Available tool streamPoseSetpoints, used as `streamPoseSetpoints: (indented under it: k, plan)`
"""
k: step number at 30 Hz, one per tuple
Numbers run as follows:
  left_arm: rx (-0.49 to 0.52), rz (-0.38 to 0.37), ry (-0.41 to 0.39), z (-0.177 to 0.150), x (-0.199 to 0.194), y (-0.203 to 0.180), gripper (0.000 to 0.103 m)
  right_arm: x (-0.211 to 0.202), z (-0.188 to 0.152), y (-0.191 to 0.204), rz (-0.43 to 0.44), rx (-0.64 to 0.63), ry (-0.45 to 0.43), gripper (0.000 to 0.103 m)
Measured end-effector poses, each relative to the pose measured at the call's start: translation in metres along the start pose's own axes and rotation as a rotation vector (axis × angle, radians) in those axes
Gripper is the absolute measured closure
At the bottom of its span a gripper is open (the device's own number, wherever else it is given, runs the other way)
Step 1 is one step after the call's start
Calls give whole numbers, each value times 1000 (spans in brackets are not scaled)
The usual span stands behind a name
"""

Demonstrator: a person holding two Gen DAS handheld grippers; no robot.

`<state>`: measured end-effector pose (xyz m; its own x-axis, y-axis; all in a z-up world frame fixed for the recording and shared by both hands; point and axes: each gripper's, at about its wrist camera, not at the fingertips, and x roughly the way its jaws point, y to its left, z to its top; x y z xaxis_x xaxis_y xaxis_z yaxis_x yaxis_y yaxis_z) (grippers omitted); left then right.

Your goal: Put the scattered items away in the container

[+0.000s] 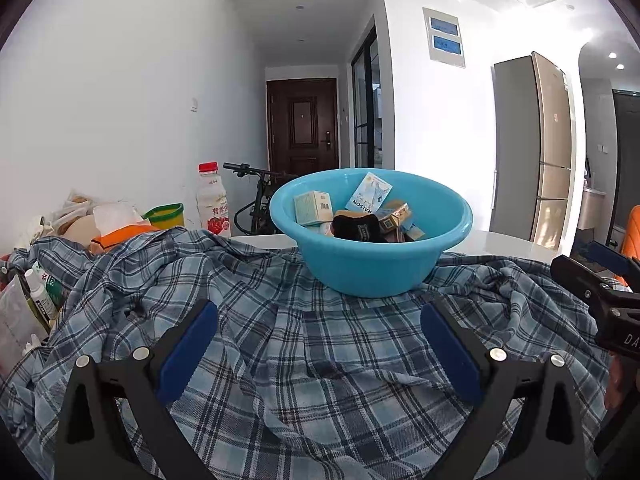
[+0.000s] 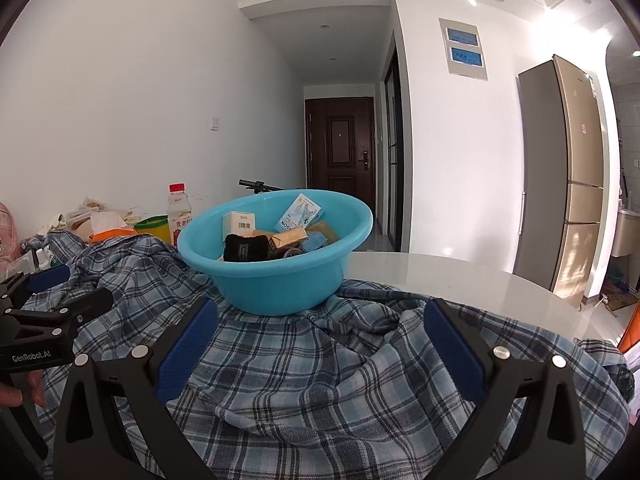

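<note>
A blue plastic basin [image 1: 372, 268] [image 2: 272, 284] stands on a blue plaid cloth [image 1: 320, 360] [image 2: 312, 380]. It holds several small boxes, a white carton [image 1: 313, 208] [image 2: 239, 222], a blue-and-white packet [image 1: 369, 192] [image 2: 299, 212] and a black pouch [image 1: 356, 228] [image 2: 245, 247]. My left gripper [image 1: 320, 344] is open and empty, low over the cloth, short of the basin. My right gripper [image 2: 320, 344] is open and empty, also short of the basin. Each gripper shows at the edge of the other's view: the right one [image 1: 600, 292], the left one [image 2: 52, 312].
At the left stand a white bottle with a red cap [image 1: 213, 200] [image 2: 179, 214], a yellow-green cup [image 1: 166, 215], an orange tissue box [image 1: 120, 232] and small bottles [image 1: 40, 292]. The white tabletop [image 2: 460, 280] shows bare at the right. A fridge [image 2: 560, 176] stands beyond.
</note>
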<state>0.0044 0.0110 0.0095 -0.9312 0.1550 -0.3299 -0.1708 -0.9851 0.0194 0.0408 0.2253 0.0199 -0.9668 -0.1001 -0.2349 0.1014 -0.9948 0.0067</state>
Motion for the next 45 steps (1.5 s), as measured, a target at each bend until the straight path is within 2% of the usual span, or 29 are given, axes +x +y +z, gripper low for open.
streamPoseSetpoints:
  k: [3, 9, 12, 17, 29, 45]
  plan:
    - [8, 12, -9, -5, 0, -2, 0, 1, -7, 3, 5, -27, 0, 1]
    - [-2, 23, -44, -16, -7, -3, 0, 13, -10, 3, 49, -30, 76, 1]
    - [-9, 17, -35, -16, -8, -2, 0, 17, -10, 6, 67, -42, 102, 1]
    - [-32, -2, -47, -15, -14, 3, 0, 7, -11, 4, 58, -31, 52, 1]
    - [-38, 12, -43, -12, -12, 2, 0, 9, -9, -1, -1, -13, 60, 1]
    - [-38, 14, -44, -12, -12, 2, 0, 9, -9, -1, -3, -13, 61, 1]
